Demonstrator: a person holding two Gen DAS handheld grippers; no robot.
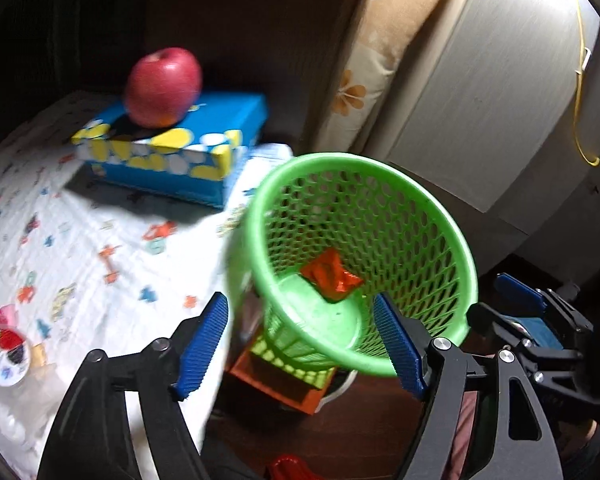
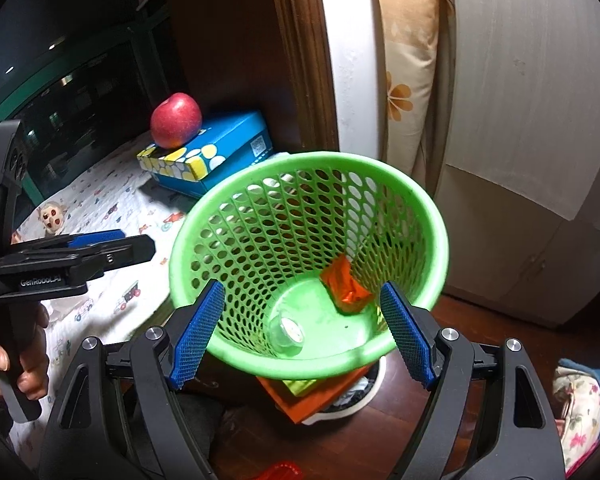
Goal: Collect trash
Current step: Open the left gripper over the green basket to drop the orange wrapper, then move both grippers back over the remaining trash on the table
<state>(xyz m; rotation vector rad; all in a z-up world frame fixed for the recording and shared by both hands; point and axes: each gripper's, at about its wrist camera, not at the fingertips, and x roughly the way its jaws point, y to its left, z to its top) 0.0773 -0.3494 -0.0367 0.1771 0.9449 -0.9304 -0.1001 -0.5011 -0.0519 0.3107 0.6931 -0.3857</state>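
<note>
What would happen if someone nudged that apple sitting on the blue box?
The apple looks round and smooth, so it would probably roll. It rests on the flat top of the blue box with no rim, so it could well drop onto the patterned cloth.

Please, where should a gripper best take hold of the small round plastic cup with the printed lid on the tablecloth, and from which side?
Grip the small round plastic cup across its side wall, below the wider printed lid, coming from above. The lid faces upward, and the patterned white tablecloth around it looks open.

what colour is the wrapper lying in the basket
Orange-red; the wrapper in the green basket shows best in the right wrist view.
</note>
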